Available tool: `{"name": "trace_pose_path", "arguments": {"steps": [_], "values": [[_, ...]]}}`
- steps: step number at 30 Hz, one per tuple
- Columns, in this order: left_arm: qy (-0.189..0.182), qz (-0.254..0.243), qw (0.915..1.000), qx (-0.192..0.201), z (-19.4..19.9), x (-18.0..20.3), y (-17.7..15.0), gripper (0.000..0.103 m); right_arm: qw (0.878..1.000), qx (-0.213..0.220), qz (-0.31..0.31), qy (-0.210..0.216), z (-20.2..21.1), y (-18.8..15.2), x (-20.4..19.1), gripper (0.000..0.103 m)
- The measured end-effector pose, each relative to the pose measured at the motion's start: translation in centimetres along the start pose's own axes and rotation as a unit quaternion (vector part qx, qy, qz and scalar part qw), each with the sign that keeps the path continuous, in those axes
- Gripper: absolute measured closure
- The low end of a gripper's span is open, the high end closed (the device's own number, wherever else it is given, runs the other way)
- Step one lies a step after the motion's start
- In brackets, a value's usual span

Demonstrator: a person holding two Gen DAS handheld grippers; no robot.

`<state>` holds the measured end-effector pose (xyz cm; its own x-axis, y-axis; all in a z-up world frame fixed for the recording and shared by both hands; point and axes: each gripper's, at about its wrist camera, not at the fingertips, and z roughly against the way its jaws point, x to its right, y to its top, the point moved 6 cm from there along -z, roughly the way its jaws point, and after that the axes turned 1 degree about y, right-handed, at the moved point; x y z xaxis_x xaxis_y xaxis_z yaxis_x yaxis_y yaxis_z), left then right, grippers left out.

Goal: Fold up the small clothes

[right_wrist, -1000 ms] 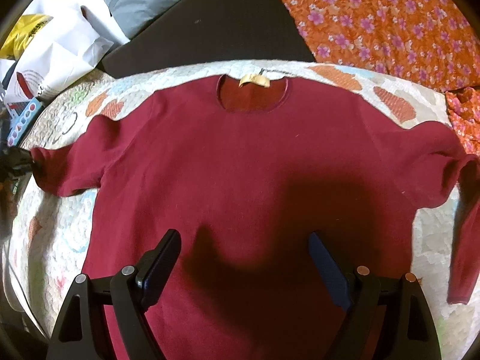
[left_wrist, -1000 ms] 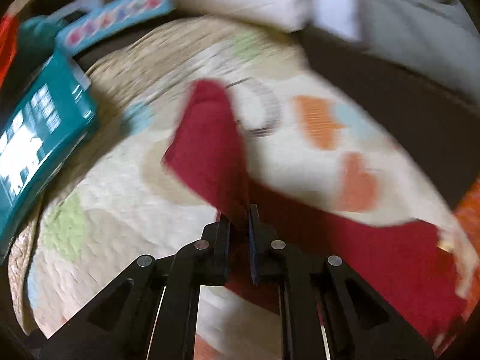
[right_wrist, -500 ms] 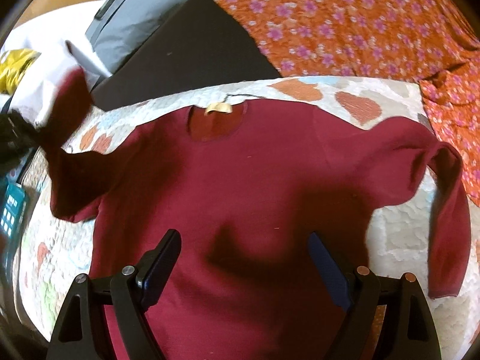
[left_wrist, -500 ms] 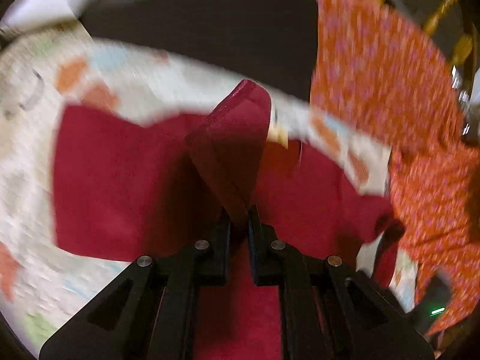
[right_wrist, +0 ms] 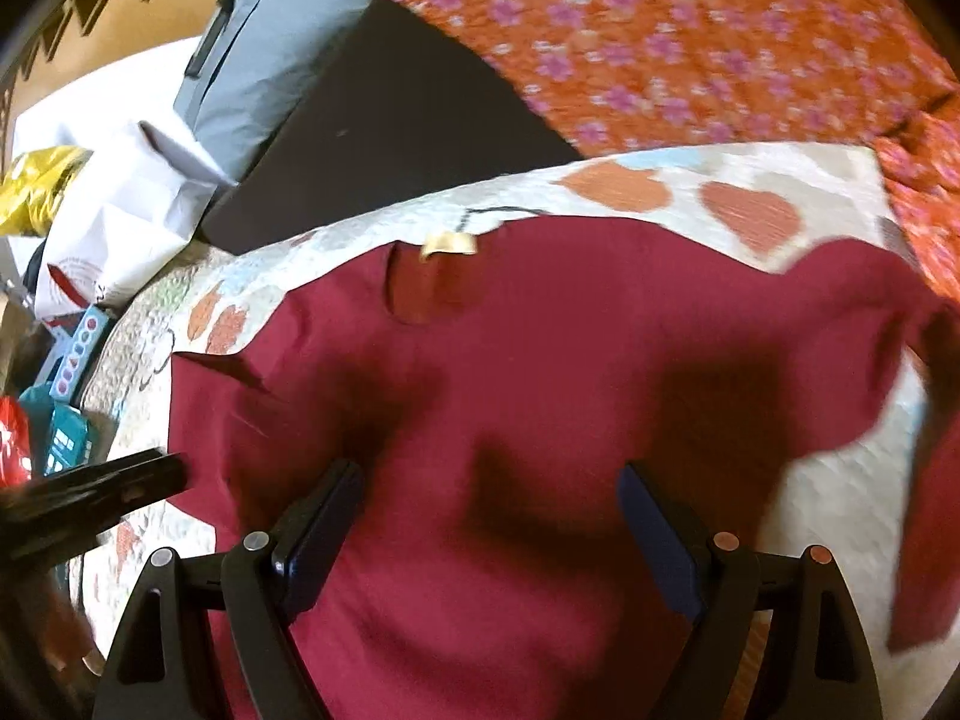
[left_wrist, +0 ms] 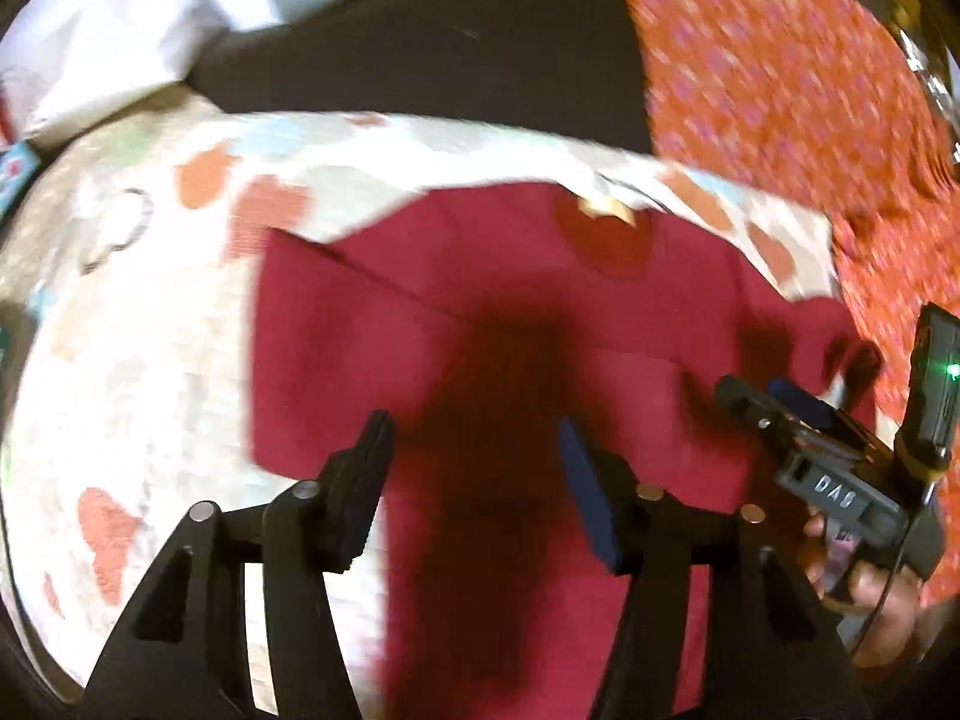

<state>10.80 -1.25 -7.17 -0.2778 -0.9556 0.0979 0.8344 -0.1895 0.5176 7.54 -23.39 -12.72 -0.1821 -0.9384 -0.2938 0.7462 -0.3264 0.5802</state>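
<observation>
A dark red long-sleeved top [right_wrist: 540,372] lies flat, front up, on a quilt with heart patterns [right_wrist: 750,210]. Its left sleeve is folded in over the body [left_wrist: 336,348]; its right sleeve [right_wrist: 924,540] hangs out past the body. My left gripper [left_wrist: 474,468] is open and empty above the folded left side. My right gripper [right_wrist: 486,528] is open and empty above the top's middle. The right gripper also shows in the left wrist view [left_wrist: 780,408], and the left one at the left edge of the right wrist view [right_wrist: 108,486].
An orange flowered cloth [right_wrist: 690,42] lies at the back right. A black board [right_wrist: 390,138], a grey bag [right_wrist: 264,60] and white bags [right_wrist: 120,198] sit behind the quilt. Teal boxes [right_wrist: 66,438] lie at the left.
My left gripper carried the left sleeve across onto the body, opened and let it go. The right gripper stayed open and drifted a little towards the right.
</observation>
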Motion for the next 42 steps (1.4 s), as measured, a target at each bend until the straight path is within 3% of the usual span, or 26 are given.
{"name": "trace_pose_path", "arguments": {"steps": [3, 5, 9, 11, 13, 14, 15, 16, 17, 20, 24, 26, 30, 35, 37, 41, 42], "values": [[0.042, 0.006, 0.9991, 0.002, -0.6, -3.2, 0.0, 0.046, 0.999, -0.018, 0.001, 0.031, -1.7, 0.5, -1.8, 0.017], [0.075, 0.019, 0.997, -0.001, -1.1, -5.3, 0.1, 0.046, 0.999, -0.034, 0.008, 0.026, -2.6, 0.4, -2.2, 0.017], [0.065, 0.066, 0.9957, -0.01, -1.5, -7.4, 1.0, 0.046, 0.999, -0.024, 0.015, -0.026, -2.7, -0.4, -1.4, 0.017], [0.065, 0.084, 0.9944, -0.005, -1.4, -7.8, 1.3, 0.046, 0.999, -0.043, 0.011, -0.021, -3.9, -1.3, -1.3, 0.017], [0.068, 0.097, 0.993, -0.001, -1.2, -8.2, 1.5, 0.046, 0.998, -0.063, 0.022, -0.019, -5.2, -2.0, -1.5, 0.025], [0.071, 0.099, 0.9925, 0.001, -1.1, -8.4, 1.5, 0.046, 0.997, -0.042, 0.045, -0.038, -5.2, -1.8, -1.8, 0.044], [0.076, 0.101, 0.992, 0.002, -1.1, -8.5, 1.5, 0.046, 0.996, -0.027, 0.068, -0.043, -5.2, -1.4, -2.3, 0.084], [0.082, 0.105, 0.9911, 0.003, -1.1, -8.8, 1.6, 0.046, 0.996, -0.03, 0.076, -0.027, -5.3, -1.0, -2.8, 0.096], [0.087, 0.111, 0.99, 0.004, -1.0, -9.1, 1.6, 0.046, 0.997, -0.033, 0.071, -0.007, -5.2, -0.3, -3.1, 0.098], [0.083, 0.132, 0.9878, 0.004, -1.1, -9.8, 1.7, 0.046, 0.996, 0.011, 0.091, -0.001, -3.0, 2.9, -3.8, 0.098], [0.081, 0.131, 0.9881, 0.002, -1.3, -9.5, 1.8, 0.046, 0.989, 0.103, 0.098, -0.044, 2.0, 7.8, -2.2, 0.098], [0.083, 0.118, 0.9896, -0.002, -1.8, -8.9, 1.9, 0.046, 0.985, 0.125, 0.092, -0.081, 3.2, 8.7, 0.0, 0.098], [0.086, 0.096, 0.9916, -0.013, -2.9, -7.5, 1.8, 0.046, 0.982, 0.087, 0.068, -0.155, 0.4, 7.7, 5.0, 0.098], [0.096, 0.068, 0.9927, -0.023, -4.2, -5.9, 1.4, 0.046, 0.986, 0.006, 0.007, -0.166, -2.7, 4.9, 10.1, 0.096], [0.096, 0.063, 0.9931, -0.026, -4.6, -5.4, 1.3, 0.046, 0.988, 0.024, -0.004, -0.155, -1.3, 4.9, 10.3, 0.093], [0.098, 0.046, 0.9937, -0.03, -5.3, -4.5, 1.1, 0.046, 0.988, 0.064, 0.011, -0.14, 1.2, 5.5, 9.0, 0.065], [0.102, 0.041, 0.9934, -0.034, -5.7, -4.3, 0.9, 0.046, 0.989, 0.07, 0.013, -0.133, 1.4, 5.6, 8.5, 0.064]]}}
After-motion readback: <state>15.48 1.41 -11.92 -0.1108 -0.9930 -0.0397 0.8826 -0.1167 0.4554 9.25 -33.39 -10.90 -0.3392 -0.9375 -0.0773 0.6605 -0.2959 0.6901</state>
